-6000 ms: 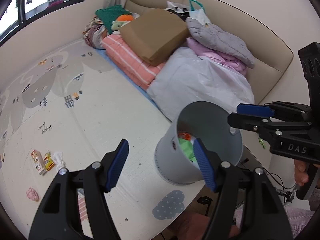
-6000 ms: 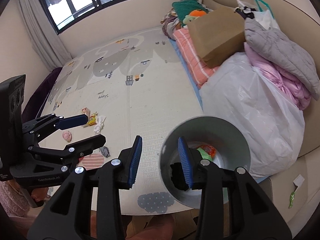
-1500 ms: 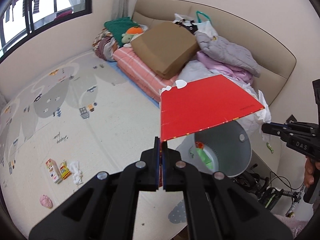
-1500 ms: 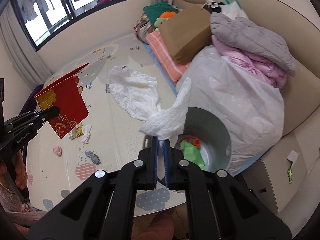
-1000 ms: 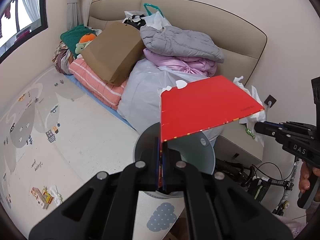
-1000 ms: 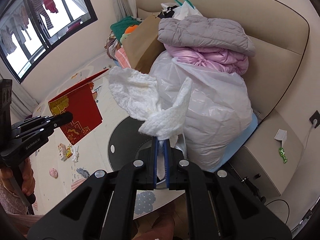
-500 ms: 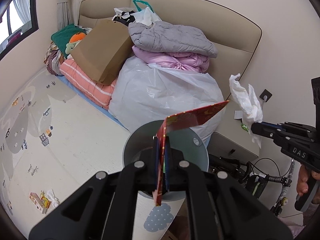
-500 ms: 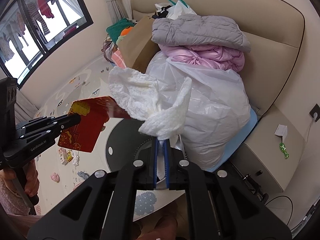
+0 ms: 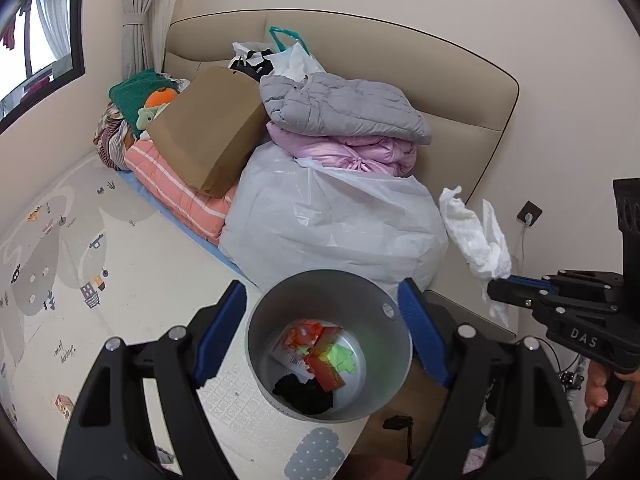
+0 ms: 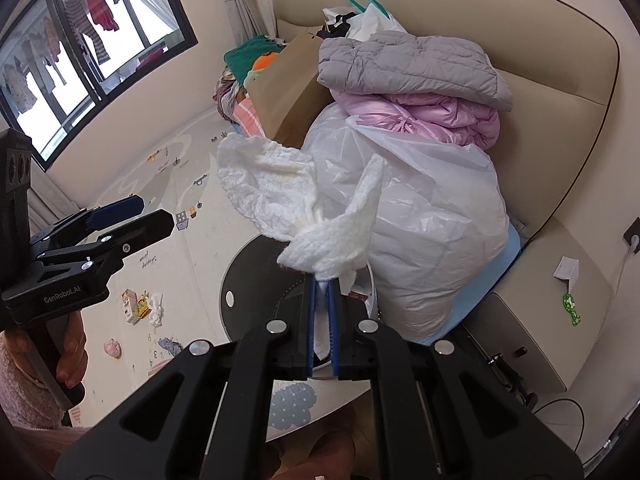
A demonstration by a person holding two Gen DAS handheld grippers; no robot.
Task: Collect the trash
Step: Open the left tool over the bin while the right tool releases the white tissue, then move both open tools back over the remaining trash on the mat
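A grey bin (image 9: 386, 312) stands on the play mat, straight below my left gripper (image 9: 320, 314). Its jaws are opening, with nothing between the blue pads (image 9: 218, 330). The red card (image 9: 326, 354) lies inside the bin on green, orange and black scraps. My right gripper (image 10: 323, 285) is shut on a crumpled white tissue (image 10: 280, 196), held above the bin (image 10: 248, 276). In the left wrist view the right gripper (image 9: 505, 285) and its tissue (image 9: 476, 236) hang to the right of the bin. The left gripper (image 10: 134, 214) shows at the left of the right wrist view.
A big white plastic bag (image 9: 328, 224), a brown paper bag (image 9: 208, 128) and folded jackets (image 9: 344, 108) crowd the bed behind the bin. Small litter (image 10: 138, 306) and a pink scrap (image 10: 112, 348) lie on the mat. A low cabinet (image 10: 532, 320) stands at the right.
The left jaws have swung wide and the red card has dropped from them into the bin. The right gripper keeps still with the tissue.
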